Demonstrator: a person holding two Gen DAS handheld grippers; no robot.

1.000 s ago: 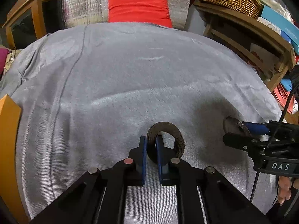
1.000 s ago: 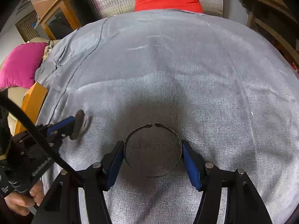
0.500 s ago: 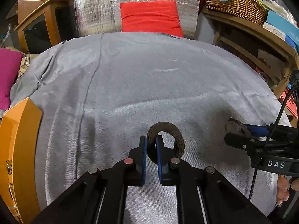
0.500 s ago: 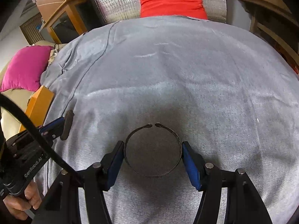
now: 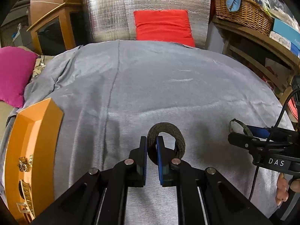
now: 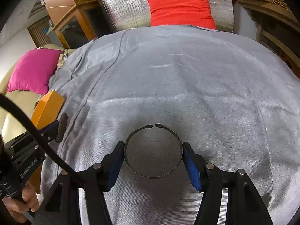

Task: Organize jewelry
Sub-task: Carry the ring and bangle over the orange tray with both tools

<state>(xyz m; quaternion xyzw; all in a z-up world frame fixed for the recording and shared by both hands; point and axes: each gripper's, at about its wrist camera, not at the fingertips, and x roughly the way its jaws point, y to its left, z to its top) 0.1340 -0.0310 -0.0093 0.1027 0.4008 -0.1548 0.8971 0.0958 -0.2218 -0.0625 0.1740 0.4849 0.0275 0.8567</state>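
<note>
My left gripper (image 5: 151,146) is shut on a thick dark woven bangle (image 5: 171,132) and holds it upright above the grey cloth. My right gripper (image 6: 153,153) is shut on a thin dark open cuff bracelet (image 6: 174,136), its gap pointing away from me. An orange tray (image 5: 35,136) lies at the left edge with gold jewelry (image 5: 25,164) in it; its corner shows in the right wrist view (image 6: 47,106). The left gripper with the bangle (image 6: 61,125) shows at the left there. The right gripper with the cuff (image 5: 243,129) shows at the right of the left wrist view.
A grey cloth (image 5: 168,86) covers the surface. A red cushion (image 5: 163,26) leans on silver foil at the back. A pink cushion (image 5: 11,75) lies at the left. A wicker basket (image 5: 241,13) sits on wooden shelves at the right.
Both grippers have risen and drawn back, each keeping its bracelet. The left gripper has swung left, so the orange tray and its gold jewelry have come into view.
</note>
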